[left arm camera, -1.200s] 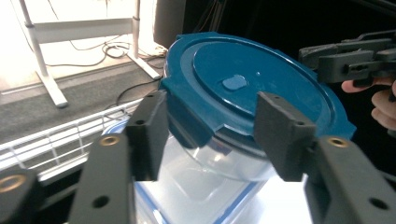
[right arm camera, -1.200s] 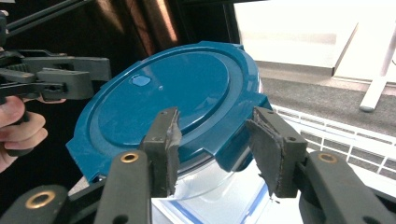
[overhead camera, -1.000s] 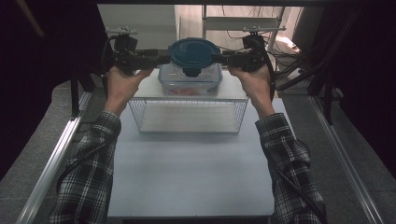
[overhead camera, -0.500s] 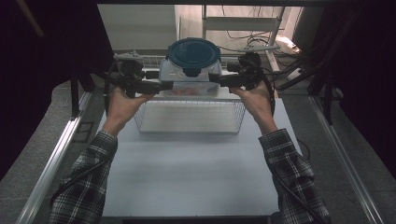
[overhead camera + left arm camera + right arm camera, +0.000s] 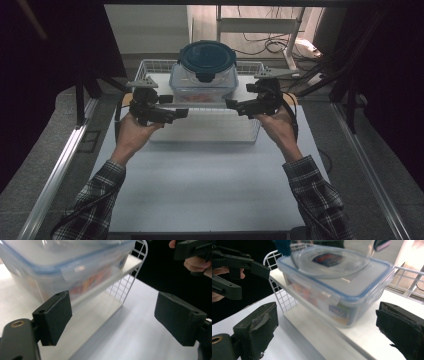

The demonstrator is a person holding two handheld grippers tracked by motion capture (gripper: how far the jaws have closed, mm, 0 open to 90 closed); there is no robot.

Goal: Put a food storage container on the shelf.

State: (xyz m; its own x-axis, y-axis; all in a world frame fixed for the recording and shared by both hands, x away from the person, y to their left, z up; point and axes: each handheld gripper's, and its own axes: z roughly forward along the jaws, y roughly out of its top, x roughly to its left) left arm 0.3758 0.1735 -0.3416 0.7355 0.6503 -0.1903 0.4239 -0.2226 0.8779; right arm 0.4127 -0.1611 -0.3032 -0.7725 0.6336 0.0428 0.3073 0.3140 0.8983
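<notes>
Nearest, the left gripper [image 5: 184, 113] and right gripper [image 5: 229, 104] hang with jaws spread and empty, having just been opening. Between and beyond them the clear container [image 5: 203, 83] stands upright in the wire basket [image 5: 205, 134], its long axis running side to side. It looks rigid, smooth and probably slippery (some weight inside), so grip the short ends. On top sits a round, dark-lidded bowl [image 5: 207, 56].

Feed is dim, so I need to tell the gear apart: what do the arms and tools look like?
Both sleeves are dark plaid. The left tool and right tool are black with blocky pads, each topped by a grey three-cornered plate and trailing a black cable.
</notes>
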